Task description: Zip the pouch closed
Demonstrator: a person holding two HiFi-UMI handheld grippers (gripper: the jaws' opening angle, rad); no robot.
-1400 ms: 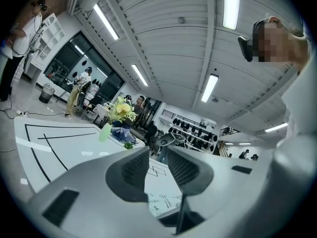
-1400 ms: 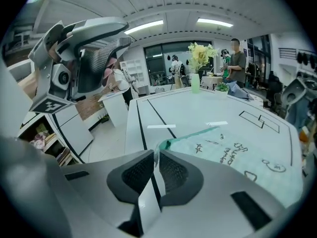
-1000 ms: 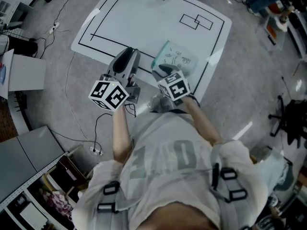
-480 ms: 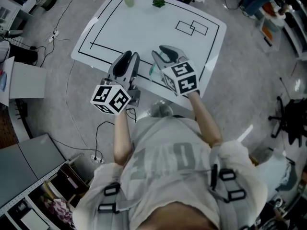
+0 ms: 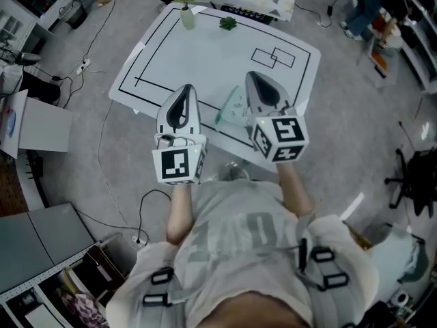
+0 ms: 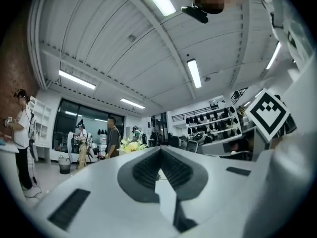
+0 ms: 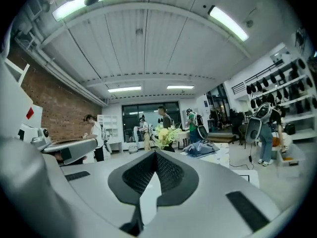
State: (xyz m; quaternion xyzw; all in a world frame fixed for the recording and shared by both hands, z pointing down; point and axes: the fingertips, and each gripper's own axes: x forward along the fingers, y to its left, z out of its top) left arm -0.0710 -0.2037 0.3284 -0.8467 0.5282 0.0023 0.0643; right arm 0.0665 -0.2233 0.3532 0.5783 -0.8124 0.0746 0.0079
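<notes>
The pale green pouch (image 5: 231, 109) lies near the front edge of the white table (image 5: 205, 53), partly hidden behind my right gripper. Both grippers are lifted off the table and point level, away from me. In the head view my left gripper (image 5: 186, 89) hangs left of the pouch and my right gripper (image 5: 255, 77) above its right part. Looking along the left gripper (image 6: 159, 150), its jaws meet with nothing between them. The right gripper (image 7: 154, 155) is shut and empty as well. Neither gripper view shows the pouch, only the room and ceiling.
A vase of flowers (image 5: 186, 11) and a small green object (image 5: 227, 23) stand at the table's far edge. Two overlapping rectangles (image 5: 274, 57) are drawn on the table at the right. Cables (image 5: 102, 149) run over the floor at the left. People stand in the room beyond.
Both grippers rose off the table and their jaws closed. The right gripper climbed more, leaving the pouch on the table. The left gripper rolled, so its marker cube turned.
</notes>
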